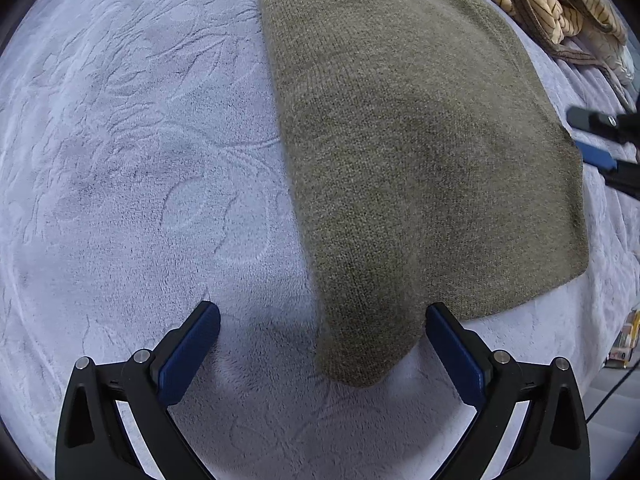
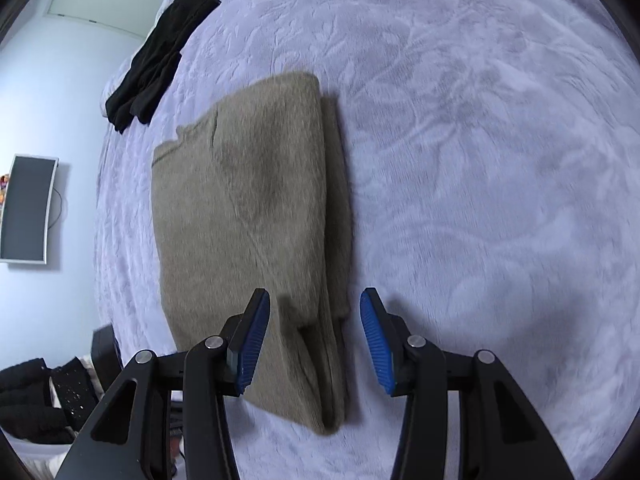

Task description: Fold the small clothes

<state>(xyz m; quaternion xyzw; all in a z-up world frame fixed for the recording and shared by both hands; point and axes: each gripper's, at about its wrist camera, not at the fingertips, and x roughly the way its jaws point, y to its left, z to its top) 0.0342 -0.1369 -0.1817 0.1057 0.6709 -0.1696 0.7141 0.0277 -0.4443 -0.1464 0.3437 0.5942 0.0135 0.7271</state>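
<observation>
The left gripper (image 1: 322, 312) is held wide open, a corner of the olive knit garment (image 1: 420, 140) between its pads, untouched. The right gripper (image 2: 314, 300) is parted, empty above the garment's folded edge. The garment is spread on the lavender blanket (image 2: 480, 160).

The left gripper (image 1: 322, 328) pointed straight down, its jaws spread wide. The right gripper (image 2: 314, 320) angled downward, jaws parted, gripping nothing.

You have the folded sweater (image 2: 248, 216) lying on the blanket (image 2: 480, 200), socks (image 2: 160, 56) at its eleven o'clock, striped bedding (image 1: 540, 4) beyond.
</observation>
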